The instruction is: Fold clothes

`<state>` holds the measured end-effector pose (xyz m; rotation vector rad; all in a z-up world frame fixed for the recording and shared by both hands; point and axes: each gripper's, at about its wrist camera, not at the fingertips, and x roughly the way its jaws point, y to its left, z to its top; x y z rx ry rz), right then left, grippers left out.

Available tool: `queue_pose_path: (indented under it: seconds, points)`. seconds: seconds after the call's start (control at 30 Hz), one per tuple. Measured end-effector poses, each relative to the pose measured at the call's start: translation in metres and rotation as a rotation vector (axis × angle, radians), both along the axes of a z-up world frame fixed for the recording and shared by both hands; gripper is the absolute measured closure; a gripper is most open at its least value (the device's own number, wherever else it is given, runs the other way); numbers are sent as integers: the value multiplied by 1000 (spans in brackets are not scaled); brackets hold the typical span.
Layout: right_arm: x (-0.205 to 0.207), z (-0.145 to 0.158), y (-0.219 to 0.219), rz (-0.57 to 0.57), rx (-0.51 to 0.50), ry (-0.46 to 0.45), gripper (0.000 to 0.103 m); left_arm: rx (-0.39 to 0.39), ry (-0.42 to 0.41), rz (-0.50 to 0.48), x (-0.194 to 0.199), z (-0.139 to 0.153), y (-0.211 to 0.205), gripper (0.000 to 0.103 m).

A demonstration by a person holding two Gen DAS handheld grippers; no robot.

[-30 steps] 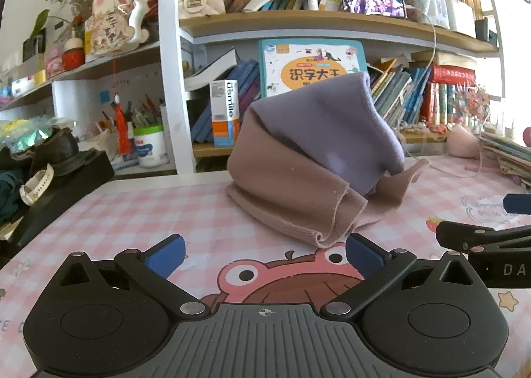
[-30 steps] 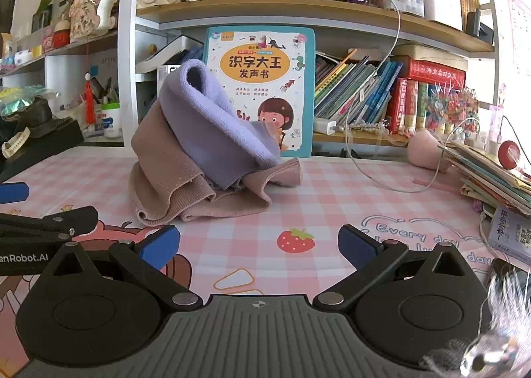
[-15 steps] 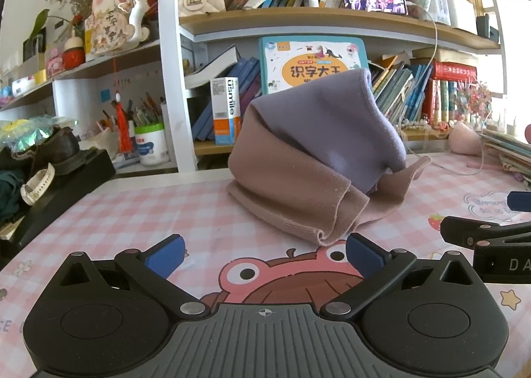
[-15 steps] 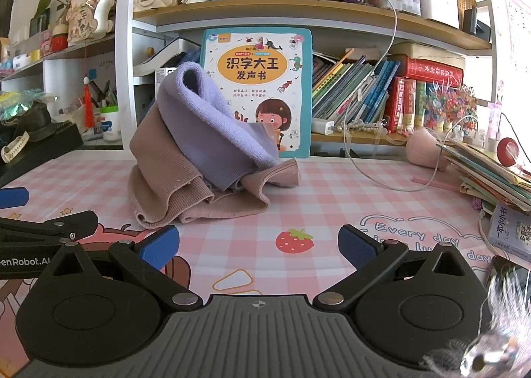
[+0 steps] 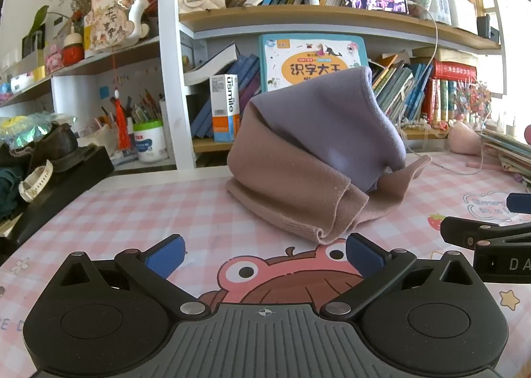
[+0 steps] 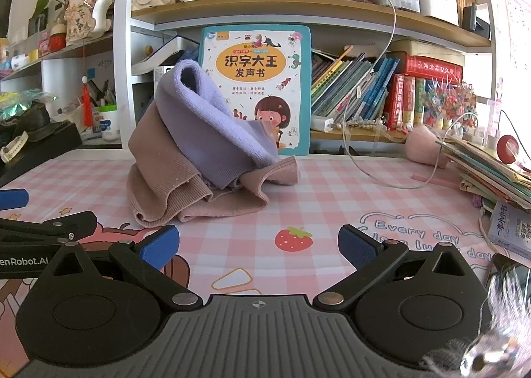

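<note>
Tongs creep nearer the heap, folding not yet begun.
Left tongs (image 5: 264,253) and right tongs (image 6: 259,242), both apart and empty, have edged closer; the crumpled garment (image 5: 318,152), mauve-brown outside and lilac inside, slumps mid-frame on the pink checked bench (image 5: 132,212), propped against shelved books.

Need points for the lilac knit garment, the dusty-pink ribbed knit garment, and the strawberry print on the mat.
lilac knit garment (image 6: 212,125), right wrist view, its draped middle
dusty-pink ribbed knit garment (image 5: 292,185), left wrist view, its front fold
strawberry print (image 6: 293,238), right wrist view, the red body
</note>
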<state>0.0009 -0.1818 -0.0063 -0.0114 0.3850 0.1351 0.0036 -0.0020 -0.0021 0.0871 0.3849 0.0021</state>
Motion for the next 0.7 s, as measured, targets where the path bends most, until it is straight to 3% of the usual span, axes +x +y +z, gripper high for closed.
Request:
queue_pose_path:
  seconds: [0.7]
  points:
    - [1,0,0,1,0,5,0,-2,7,7,2,0,0,0]
